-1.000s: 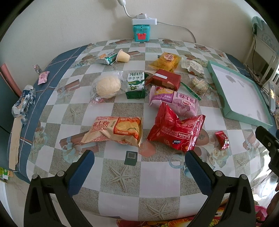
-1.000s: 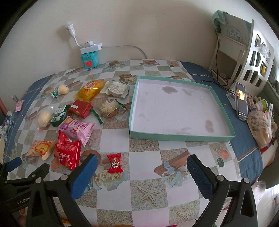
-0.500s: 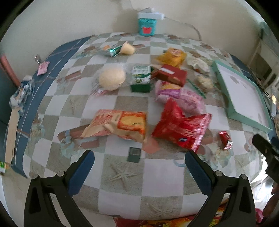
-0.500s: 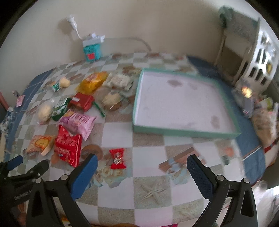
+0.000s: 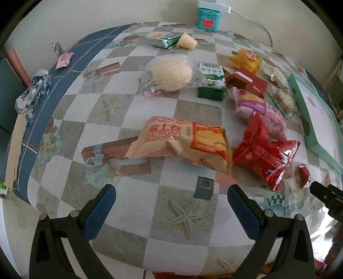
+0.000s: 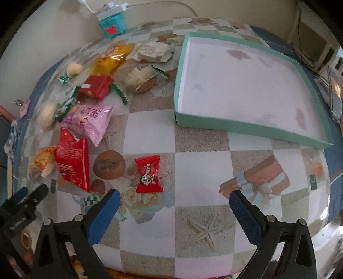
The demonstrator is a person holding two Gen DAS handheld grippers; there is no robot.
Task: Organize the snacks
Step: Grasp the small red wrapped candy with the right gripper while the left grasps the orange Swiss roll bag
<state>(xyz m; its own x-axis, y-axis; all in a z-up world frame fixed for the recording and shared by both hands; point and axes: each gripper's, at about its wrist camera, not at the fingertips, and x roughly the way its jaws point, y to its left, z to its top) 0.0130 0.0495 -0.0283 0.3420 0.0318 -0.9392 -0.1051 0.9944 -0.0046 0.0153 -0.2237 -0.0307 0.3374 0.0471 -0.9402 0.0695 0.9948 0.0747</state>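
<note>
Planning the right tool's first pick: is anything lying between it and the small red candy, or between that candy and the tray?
Nothing visible. The open right tool faces the candy over bare tablecloth, and only bare cloth lies between the candy and the tray.

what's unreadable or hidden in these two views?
- Left wrist view: tray cut off by the right edge.
- Right wrist view: orange snack bag partly hidden behind the red bag.
- Right wrist view: phone clipped by the edge, screen unreadable.

Cream wall (image 5: 85, 19) behind checkered table (image 5: 171, 234)
</note>
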